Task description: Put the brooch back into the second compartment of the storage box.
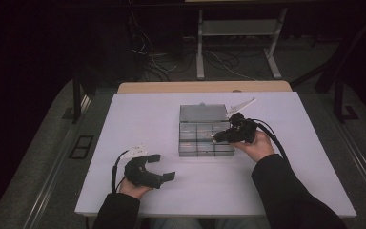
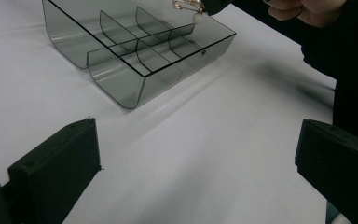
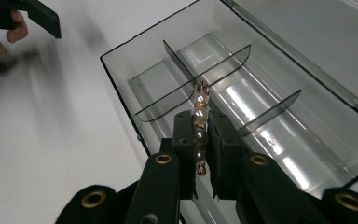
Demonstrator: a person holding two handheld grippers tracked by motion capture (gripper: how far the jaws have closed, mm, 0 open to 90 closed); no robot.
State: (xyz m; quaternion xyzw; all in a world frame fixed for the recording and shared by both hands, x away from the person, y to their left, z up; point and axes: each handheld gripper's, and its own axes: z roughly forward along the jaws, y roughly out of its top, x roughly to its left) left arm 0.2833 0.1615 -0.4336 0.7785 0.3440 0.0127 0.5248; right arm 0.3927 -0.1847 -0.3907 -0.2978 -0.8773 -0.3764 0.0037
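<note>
Right now our right hand-held gripper (image 3: 199, 154) is clamped narrow on a pearl-and-gold brooch (image 3: 199, 135), its beaded length standing upright between the two pads with the gold tip poking out above them. We hold it over the smoky clear compartment box (image 1: 186, 149), above the compartments on the side nearest our right hand; in the left gripper view the brooch (image 2: 189, 6) hangs from the jaw tips above the box's far corner (image 2: 214, 44), not touching the dividers as far as we can tell. The box sits near the middle of the white worktop (image 1: 138, 119), its lid (image 1: 202, 113) folded open and lying flat on the far side.

Our left hand-held gripper (image 1: 161, 167) rests low on the worktop near our edge, well apart from the box, its jaws spread wide with nothing between them but bare white surface. Our right hand (image 1: 256, 145) cups its tool from the side.
</note>
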